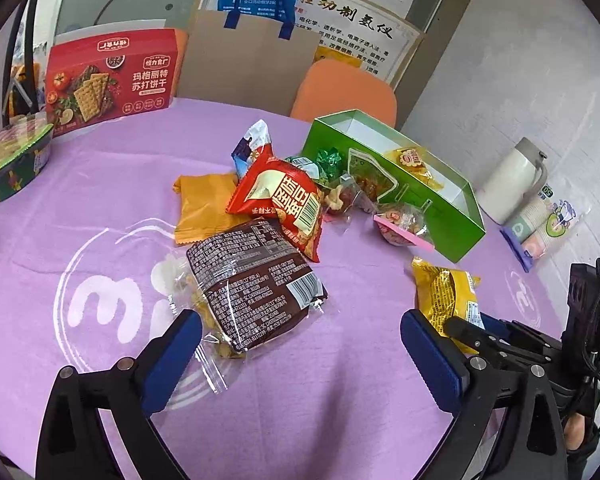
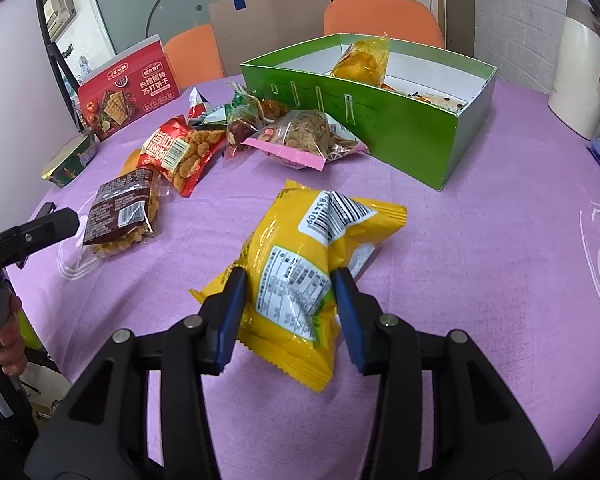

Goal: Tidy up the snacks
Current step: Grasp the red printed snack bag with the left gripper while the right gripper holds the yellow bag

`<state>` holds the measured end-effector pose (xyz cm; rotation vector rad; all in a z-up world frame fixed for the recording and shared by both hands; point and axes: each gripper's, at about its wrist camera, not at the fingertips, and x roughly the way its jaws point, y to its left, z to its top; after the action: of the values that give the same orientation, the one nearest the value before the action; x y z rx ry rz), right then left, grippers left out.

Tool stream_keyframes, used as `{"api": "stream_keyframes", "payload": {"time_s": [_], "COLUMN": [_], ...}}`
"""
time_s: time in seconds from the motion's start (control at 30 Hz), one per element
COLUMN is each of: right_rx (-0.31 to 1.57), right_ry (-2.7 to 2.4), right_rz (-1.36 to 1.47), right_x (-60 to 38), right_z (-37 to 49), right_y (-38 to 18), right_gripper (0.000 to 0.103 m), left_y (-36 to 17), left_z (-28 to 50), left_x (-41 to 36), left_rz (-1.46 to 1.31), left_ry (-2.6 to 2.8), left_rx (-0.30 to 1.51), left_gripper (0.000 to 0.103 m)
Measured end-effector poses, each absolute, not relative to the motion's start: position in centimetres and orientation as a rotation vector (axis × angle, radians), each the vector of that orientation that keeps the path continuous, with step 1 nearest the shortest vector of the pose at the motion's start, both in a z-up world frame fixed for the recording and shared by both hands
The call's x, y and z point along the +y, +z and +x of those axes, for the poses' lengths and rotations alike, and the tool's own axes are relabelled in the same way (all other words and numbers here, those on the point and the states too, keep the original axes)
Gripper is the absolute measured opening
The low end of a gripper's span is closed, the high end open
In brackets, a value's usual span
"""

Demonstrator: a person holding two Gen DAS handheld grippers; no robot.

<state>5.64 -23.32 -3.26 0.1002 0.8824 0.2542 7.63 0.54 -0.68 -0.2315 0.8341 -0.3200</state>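
On the purple tablecloth (image 2: pixel 480 280), right gripper (image 2: pixel 288 304) clamps the yellow packet (image 2: pixel 300 276), short of the green box (image 2: pixel 380 128); left gripper (image 1: pixel 300 344) gapes wide, empty, over the brown packet (image 1: pixel 256 284). Few snacks boxed, most remain outside

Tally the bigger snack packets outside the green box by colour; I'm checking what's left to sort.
Yellow packet: 1, in the right gripper
Orange packet: 1
Red packet: 1
Brown packet: 1
Blue-and-white packet: 1
Pink-edged clear packet: 1
Total: 6. The small sweets piled beside the green box are too tangled to count.
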Motion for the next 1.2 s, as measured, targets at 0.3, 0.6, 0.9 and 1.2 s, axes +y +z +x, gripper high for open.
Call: {"api": "stream_keyframes", "payload": {"time_s": [0.3, 0.6, 0.9, 1.2], "right_rx": [0.875, 0.877, 0.897, 0.910], "right_ry": [0.275, 0.267, 0.257, 0.259], "right_rz": [0.100, 0.116, 0.096, 0.067], "right_x": [-23.7, -24.7, -24.0, -22.6], "right_z": [5.7, 5.5, 6.0, 6.3], "right_y": [-3.5, -3.5, -3.6, -3.6], "right_gripper": [0.049, 0.051, 0.056, 0.059], "left_y": [0.9, 1.9, -1.8, -2.6], "left_z": [11.1, 17.6, 21.3, 20.3], "left_x": [1.5, -2.9, -4.5, -5.7], "left_rz": [-0.234, -0.094, -0.056, 0.067], "left_ry": [-0.301, -0.331, -0.314, -0.316], "left_rx": [0.828, 0.852, 0.969, 0.910], "left_gripper": [0.101, 0.101, 0.101, 0.081]}}
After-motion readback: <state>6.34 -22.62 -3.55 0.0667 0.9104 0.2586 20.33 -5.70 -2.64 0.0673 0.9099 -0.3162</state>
